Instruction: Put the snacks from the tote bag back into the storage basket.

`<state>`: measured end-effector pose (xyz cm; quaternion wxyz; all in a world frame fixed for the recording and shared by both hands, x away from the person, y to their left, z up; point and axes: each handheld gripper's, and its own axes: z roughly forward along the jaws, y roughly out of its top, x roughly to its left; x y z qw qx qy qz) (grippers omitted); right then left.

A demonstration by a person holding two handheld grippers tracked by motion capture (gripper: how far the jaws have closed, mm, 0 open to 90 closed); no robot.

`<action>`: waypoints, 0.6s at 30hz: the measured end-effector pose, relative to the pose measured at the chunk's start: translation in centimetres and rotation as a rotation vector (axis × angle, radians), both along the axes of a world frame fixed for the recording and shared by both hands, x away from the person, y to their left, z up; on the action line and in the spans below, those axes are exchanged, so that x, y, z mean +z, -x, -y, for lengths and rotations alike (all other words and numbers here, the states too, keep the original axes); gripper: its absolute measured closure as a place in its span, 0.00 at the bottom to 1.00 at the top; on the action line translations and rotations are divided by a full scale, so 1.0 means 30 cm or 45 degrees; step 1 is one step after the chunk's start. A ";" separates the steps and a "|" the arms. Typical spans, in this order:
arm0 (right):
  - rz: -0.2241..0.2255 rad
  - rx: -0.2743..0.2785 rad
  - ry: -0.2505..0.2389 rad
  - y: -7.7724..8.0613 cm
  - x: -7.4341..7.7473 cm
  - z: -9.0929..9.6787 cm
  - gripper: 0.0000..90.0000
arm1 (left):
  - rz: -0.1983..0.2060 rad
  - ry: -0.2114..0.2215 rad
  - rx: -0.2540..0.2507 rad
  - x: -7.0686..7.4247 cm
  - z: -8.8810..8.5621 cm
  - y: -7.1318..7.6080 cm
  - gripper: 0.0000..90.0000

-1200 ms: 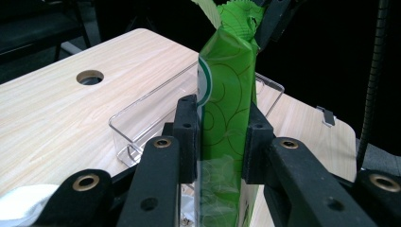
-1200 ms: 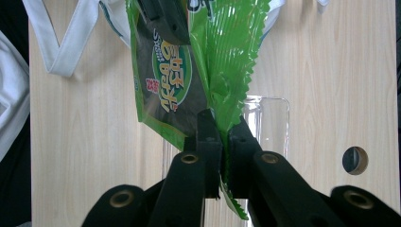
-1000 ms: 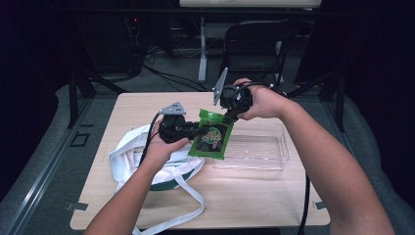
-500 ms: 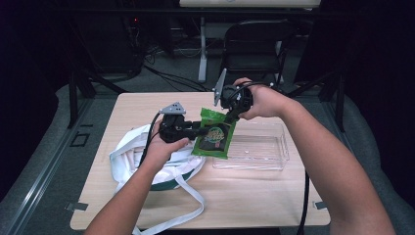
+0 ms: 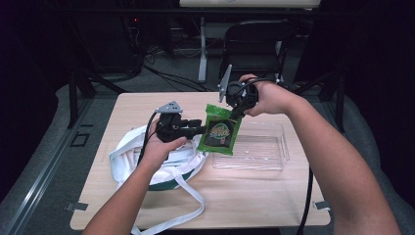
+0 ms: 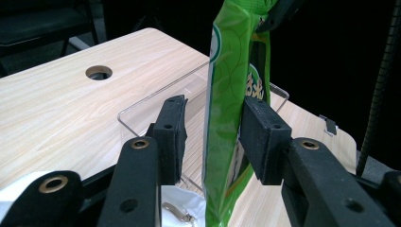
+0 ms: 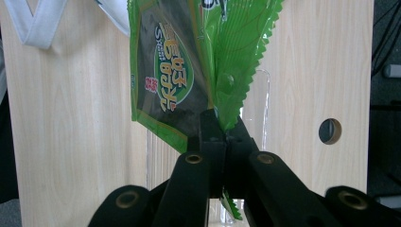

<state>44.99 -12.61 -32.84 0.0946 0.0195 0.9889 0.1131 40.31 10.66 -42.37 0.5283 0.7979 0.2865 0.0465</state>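
The right gripper point(image 7: 222, 135) is clamped on the crimped top edge of the green snack packet point(image 5: 220, 133), which hangs above the near-left end of the clear tray point(image 5: 274, 161). The left gripper point(image 6: 213, 137) has just been opening; its jaws stand apart with the packet between them, one pad perhaps brushing it. This looks like a hand-over from the white bag point(image 5: 127, 161) on the worktop point(image 5: 254, 196). Next, the left should back away and the right lower the packet into the tray.
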 end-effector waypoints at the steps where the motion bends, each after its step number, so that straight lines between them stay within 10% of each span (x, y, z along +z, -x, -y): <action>1: -0.002 -0.005 -0.011 0.000 -0.001 0.003 0.99 | 0.001 -0.004 0.002 0.001 -0.003 0.001 0.68; 18: 0.047 -0.066 0.066 -0.025 0.003 0.069 0.99 | 0.007 -0.018 0.081 0.004 -0.082 0.009 0.67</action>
